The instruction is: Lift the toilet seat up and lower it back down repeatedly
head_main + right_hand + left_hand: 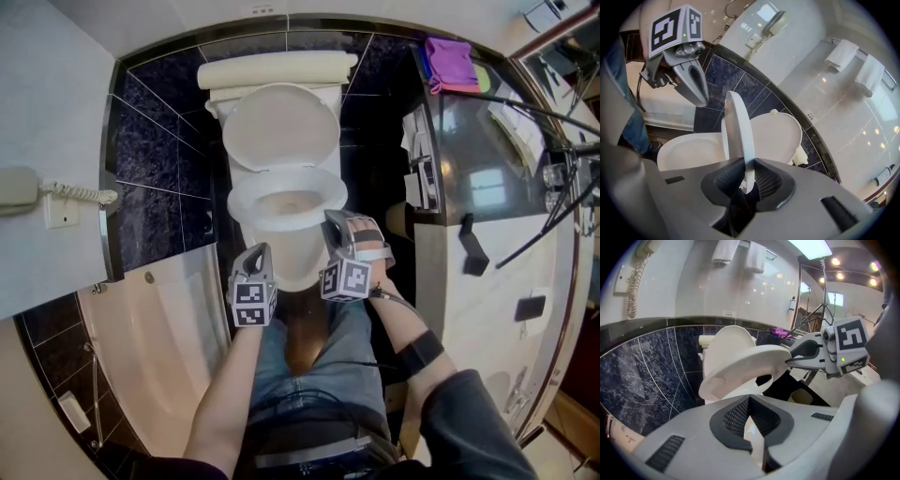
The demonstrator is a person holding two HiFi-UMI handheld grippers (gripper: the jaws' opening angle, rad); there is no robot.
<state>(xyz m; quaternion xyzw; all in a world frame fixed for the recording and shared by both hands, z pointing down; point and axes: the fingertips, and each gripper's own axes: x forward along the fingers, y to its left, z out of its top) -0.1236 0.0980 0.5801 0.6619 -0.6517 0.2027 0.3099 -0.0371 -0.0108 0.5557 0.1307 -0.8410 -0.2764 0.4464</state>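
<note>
wall phone (19,190), bathtub (141,337), purple cloth (450,64)

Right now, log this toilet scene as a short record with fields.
lid: up, leaning against the tank
seat: part-raised, tilted above the bowl
right hand-held gripper: shut on the seat's rim
left hand-held gripper: shut, empty, apart from the seat

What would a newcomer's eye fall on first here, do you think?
The white toilet seat, half raised at the centre, its rim pinched in the right gripper. The left gripper hovers shut and empty beside the bowl; a purple cloth lies on the counter, top right.
</note>
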